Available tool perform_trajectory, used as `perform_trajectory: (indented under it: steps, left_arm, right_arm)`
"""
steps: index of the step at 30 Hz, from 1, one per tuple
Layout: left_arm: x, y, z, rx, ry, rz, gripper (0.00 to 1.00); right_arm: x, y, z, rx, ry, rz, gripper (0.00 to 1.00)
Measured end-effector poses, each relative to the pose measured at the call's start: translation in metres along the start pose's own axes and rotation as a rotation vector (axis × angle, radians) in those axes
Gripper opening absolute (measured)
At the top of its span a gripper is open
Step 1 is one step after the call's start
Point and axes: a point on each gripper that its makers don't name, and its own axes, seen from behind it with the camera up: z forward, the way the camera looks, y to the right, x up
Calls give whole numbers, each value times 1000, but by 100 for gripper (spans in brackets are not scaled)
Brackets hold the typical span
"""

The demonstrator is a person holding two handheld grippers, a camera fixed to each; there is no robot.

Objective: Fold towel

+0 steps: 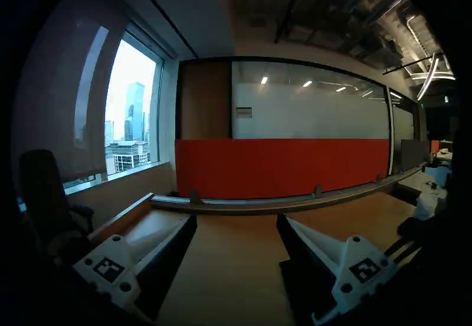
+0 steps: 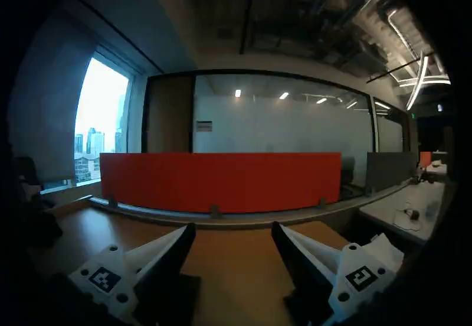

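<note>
While the left gripper and the right gripper hang wide open over the wooden worktop, holding nothing, the towel's place cannot be told.
Each camera looks level across the wood to a red partition, with a window off to one side; the towel probably lies lower and nearer than the fingers. Judgement: the cloth will be light, soft and limp. It will sag wherever unsupported and may slide on smooth wood, but it is not fragile. Best hold: two neighbouring corners, one per gripper, pinched well in from the hem, then that edge carried over to the opposite one. Containers: no bin, basket or tray noted on the worktop ahead, so no contents to record.
</note>
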Motion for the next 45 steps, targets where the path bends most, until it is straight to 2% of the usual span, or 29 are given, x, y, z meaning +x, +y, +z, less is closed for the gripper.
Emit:
perform_trajectory:
  steps: [9, 15, 21, 30, 34, 45]
  left_arm:
    - [6, 20, -4, -64, -44, 25, 100]
    - [6, 44, -6, -161, -94, 46, 100]
    - [3, 67, -6, -272, -144, 66, 100]
    - [-20, 94, -11, -413, -228, 135, 100]
    - [-33, 100, -13, -456, -262, 161, 100]
    - [-65, 109, -18, -495, -313, 176, 100]
  right_arm:
    - [7, -11, -7, 49, -61, -44, 100]
    - [8, -29, -14, 141, -123, -74, 100]
    - [9, -44, -16, 228, -171, -74, 100]
    - [-17, -65, -23, 348, -277, -131, 100]
    - [-29, -72, -26, 394, -325, -152, 100]
    - [-67, -83, -34, 465, -403, -216, 100]
